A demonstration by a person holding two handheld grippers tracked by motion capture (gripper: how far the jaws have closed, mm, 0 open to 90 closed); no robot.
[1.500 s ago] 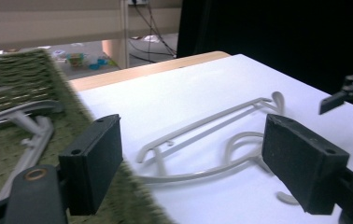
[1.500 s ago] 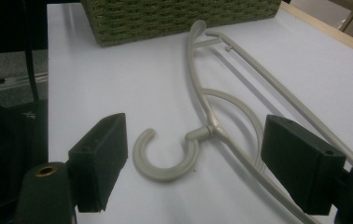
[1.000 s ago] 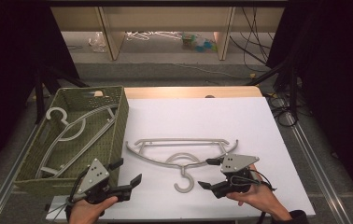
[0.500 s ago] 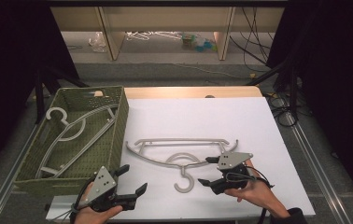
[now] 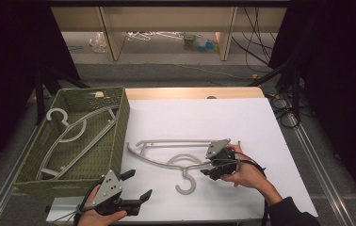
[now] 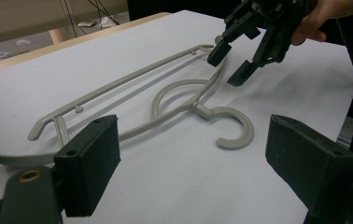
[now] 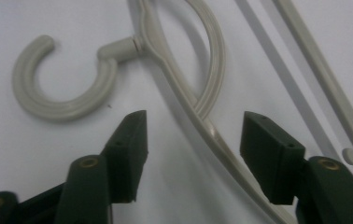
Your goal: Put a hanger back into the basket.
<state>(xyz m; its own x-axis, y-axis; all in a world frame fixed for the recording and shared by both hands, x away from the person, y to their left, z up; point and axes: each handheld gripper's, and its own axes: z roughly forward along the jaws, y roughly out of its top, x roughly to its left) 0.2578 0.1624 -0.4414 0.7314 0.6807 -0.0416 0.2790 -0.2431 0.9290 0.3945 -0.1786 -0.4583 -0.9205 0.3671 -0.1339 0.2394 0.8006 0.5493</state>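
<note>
A grey plastic hanger (image 5: 176, 141) lies flat on the white table sheet, its hook (image 6: 233, 126) pointing toward the front edge. My right gripper (image 5: 207, 170) sits low over the hanger's curved arm just right of the hook. Its jaws have just been closing. In the right gripper view the arm (image 7: 212, 133) passes between the two pads (image 7: 130, 140), and neither pad touches it. My left gripper (image 5: 139, 183) rests near the front edge at the left, open, with bare sheet between its jaws (image 6: 193, 154). The left gripper view also shows the right gripper (image 6: 228, 65) beyond the hook.
A green woven basket (image 5: 119, 127) stands at the left of the table with another grey hanger (image 5: 72, 134) inside. The white sheet (image 5: 204, 117) covers the tabletop. Black cables trail off the right edge.
My right gripper has moved left onto the hanger's arm and its jaws have narrowed. The left gripper has barely shifted. The hanger has not moved.
</note>
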